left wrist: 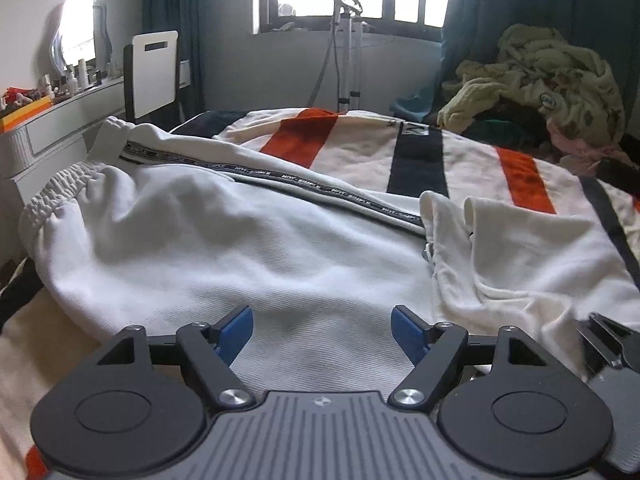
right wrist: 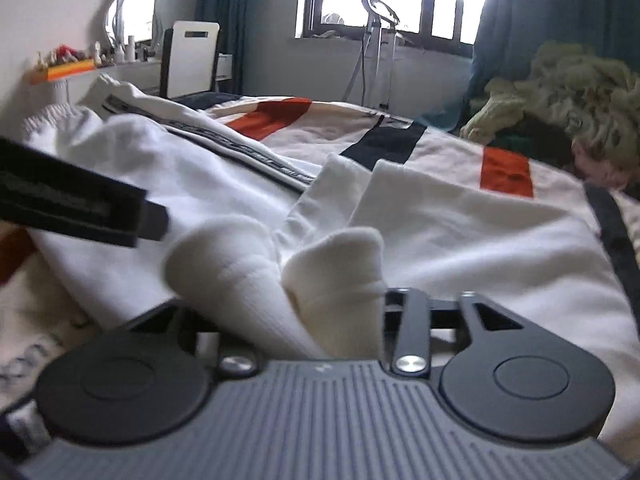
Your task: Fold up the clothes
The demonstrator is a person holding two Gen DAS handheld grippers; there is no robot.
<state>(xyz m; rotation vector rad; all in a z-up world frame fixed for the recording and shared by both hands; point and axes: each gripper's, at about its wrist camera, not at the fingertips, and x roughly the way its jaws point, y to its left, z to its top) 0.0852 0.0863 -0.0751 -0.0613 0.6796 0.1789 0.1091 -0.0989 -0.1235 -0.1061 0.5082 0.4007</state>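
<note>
Here, white trousers lie on the striped bed; the right gripper pinches bunched cloth, the left gripper's jaws gape. Lift evenly, keeping edges aligned.

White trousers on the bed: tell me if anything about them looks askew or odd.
The white trousers lie rumpled, not flat. One end is bunched up in the right gripper, and the leg near it is folded over crookedly. The left gripper is open above them.
</note>
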